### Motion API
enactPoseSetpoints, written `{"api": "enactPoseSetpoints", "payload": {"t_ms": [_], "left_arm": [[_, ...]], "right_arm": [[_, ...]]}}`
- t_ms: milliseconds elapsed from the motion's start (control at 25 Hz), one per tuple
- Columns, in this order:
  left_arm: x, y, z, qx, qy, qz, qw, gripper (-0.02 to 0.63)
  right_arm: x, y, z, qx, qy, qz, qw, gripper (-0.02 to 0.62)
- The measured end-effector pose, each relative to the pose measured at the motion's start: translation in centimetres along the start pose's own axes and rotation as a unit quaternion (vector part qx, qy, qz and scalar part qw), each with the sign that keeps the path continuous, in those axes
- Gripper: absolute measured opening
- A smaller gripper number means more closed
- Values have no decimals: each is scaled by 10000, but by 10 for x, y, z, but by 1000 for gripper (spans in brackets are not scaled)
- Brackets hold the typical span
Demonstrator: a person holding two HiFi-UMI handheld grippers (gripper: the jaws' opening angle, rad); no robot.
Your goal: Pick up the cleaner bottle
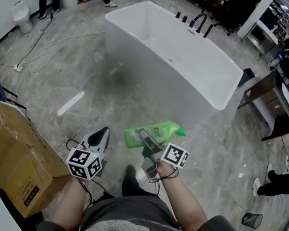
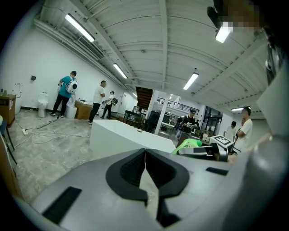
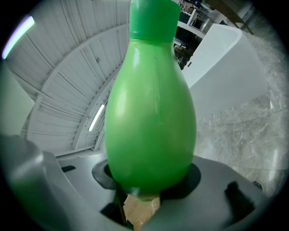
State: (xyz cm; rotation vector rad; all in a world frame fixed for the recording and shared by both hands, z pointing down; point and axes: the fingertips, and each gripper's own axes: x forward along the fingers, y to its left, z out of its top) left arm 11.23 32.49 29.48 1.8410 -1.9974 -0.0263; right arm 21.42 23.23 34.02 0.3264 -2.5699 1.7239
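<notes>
Glossy green plastic cleaner bottle (image 3: 151, 113), smooth glossy white bathtub (image 1: 193, 55), polished grey marble-look floor (image 1: 50, 74), matt brown cardboard box (image 1: 10, 148).

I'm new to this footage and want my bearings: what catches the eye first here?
The bright green plastic cleaner bottle stands out most, clamped in the jaws of the right gripper and carried on its side above the grey marbled floor. Just beyond it stands a long white freestanding bathtub, and a large brown cardboard box sits at the person's left.
</notes>
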Motion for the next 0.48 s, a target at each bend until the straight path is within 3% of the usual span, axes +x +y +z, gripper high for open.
{"api": "enactPoseSetpoints", "payload": {"t_ms": [480], "left_arm": [[-145, -3, -51, -207, -144, 168, 9995, 14]], "right_arm": [[-43, 49, -130, -63, 149, 107, 9998, 206]]}}
